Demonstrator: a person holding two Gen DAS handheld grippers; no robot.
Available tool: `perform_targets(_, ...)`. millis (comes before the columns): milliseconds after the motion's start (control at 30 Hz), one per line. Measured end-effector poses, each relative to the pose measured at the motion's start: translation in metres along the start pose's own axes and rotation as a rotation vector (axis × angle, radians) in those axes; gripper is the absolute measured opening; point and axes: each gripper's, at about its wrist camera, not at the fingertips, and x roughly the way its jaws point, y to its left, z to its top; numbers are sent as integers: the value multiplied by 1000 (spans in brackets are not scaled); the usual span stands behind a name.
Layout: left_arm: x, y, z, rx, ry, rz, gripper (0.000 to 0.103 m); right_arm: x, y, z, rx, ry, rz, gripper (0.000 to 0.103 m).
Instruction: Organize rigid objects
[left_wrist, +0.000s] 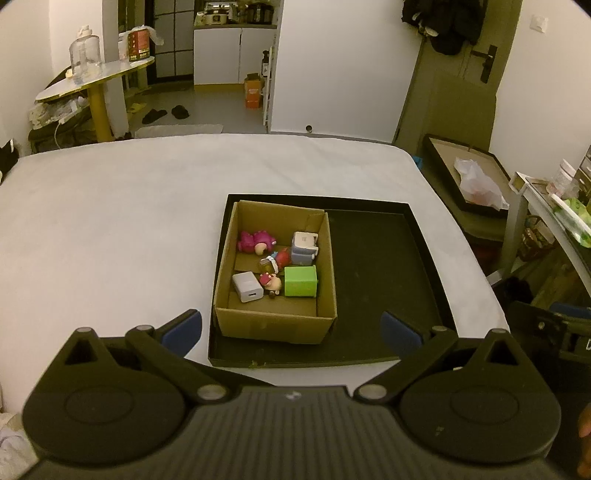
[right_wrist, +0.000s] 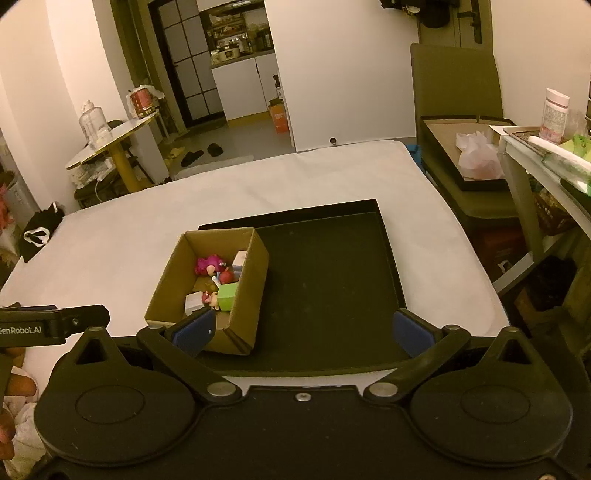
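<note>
An open cardboard box (left_wrist: 273, 325) (right_wrist: 247, 291) stands in the left part of a shallow black tray (left_wrist: 384, 277) (right_wrist: 328, 280) on a white surface. In the box lie a green block (left_wrist: 301, 281) (right_wrist: 227, 293), a white charger (left_wrist: 247, 287) (right_wrist: 192, 302), a grey-white cube toy (left_wrist: 304, 246), a pink plush figure (left_wrist: 255, 240) (right_wrist: 208, 264) and small red and pink figures (left_wrist: 275, 267). My left gripper (left_wrist: 291, 330) is open and empty, above the box's near edge. My right gripper (right_wrist: 303, 330) is open and empty, over the tray's near edge.
The white surface (left_wrist: 110, 221) spreads left and behind the tray. A chair carries a second tray with a plastic bag (right_wrist: 476, 155) at the right. A side table with bottles (right_wrist: 554, 118) is at far right. A round table (left_wrist: 92, 79) stands at back left.
</note>
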Motion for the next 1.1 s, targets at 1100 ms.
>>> perform_targets(1100,-6,-1,0,16,-13,20,102,-3,-1,1,-14,-1,8,103)
